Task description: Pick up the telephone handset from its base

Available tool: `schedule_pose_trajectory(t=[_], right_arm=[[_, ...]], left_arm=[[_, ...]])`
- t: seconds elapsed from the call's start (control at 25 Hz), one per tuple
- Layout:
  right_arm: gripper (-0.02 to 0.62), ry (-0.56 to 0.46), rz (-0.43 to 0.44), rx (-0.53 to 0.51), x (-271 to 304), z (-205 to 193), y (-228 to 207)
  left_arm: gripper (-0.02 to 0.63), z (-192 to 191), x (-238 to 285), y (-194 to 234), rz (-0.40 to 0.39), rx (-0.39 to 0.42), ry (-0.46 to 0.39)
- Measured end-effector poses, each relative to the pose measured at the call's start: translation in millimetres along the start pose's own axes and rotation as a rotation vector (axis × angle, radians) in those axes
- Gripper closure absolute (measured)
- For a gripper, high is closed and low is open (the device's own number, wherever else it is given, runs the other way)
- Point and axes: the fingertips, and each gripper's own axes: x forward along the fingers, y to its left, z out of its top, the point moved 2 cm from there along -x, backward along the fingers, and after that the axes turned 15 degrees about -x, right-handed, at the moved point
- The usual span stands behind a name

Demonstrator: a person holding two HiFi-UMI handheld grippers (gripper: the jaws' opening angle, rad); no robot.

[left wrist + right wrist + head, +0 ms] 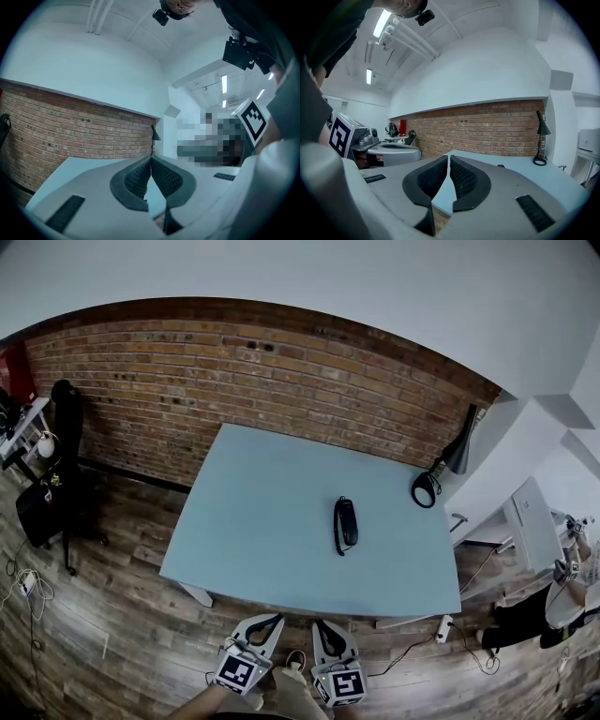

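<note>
Black-padded left claw [150,160] and right claw [447,158] are both clenched on nothing, side by side just short of the near edge of the pale blue desk [262,521]. The black telephone handset [345,524] lies on its base mid-desk, well apart from both. A black desk lamp [439,476] stands at the far right corner.

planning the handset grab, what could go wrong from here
The left gripper and right gripper are both shut, short of the table's near edge; reaching in shut could shove the telephone rather than grip it.
Nothing visibly holds the telephone down, so all of it may slide or lift together.
</note>
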Motion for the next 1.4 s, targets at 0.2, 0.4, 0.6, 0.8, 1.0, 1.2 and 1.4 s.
schedule_pose_trajectory(t=[0.2,0.4,0.6,0.8,1.0,1.2,1.4], right_arm=[[0.572,-0.006,0.027,0.026,16.3,-17.0,-14.1],[0.565,-0.017,0.046,0.044,32.5,-30.3,-50.1],[0.558,-0.008,0.04,0.085,44.2,-48.9,-90.9],[0.555,0.013,0.064,0.117,56.7,-76.4,-129.3],[0.552,0.006,0.104,0.133,77.1,-88.2,-153.5],[0.552,0.026,0.123,0.145,95.1,-95.1,-163.2],[0.551,0.055,0.107,0.138,121.6,-103.9,-169.9]], left_arm=[[0.578,-3.1,19.5,5.4,0.022,0.026,0.004],[0.578,0.5,56.9,5.5,0.047,0.03,0.031],[0.578,-3.1,96.4,5.2,0.066,0.016,0.059],[0.578,-11.9,140.4,-1.6,0.085,0.023,0.101],[0.578,-11.7,171.8,5.0,0.117,0.036,0.111],[0.578,-6.8,186.5,14.3,0.135,0.024,0.114],[0.578,-5.9,205.4,38.0,0.105,0.006,0.127]])
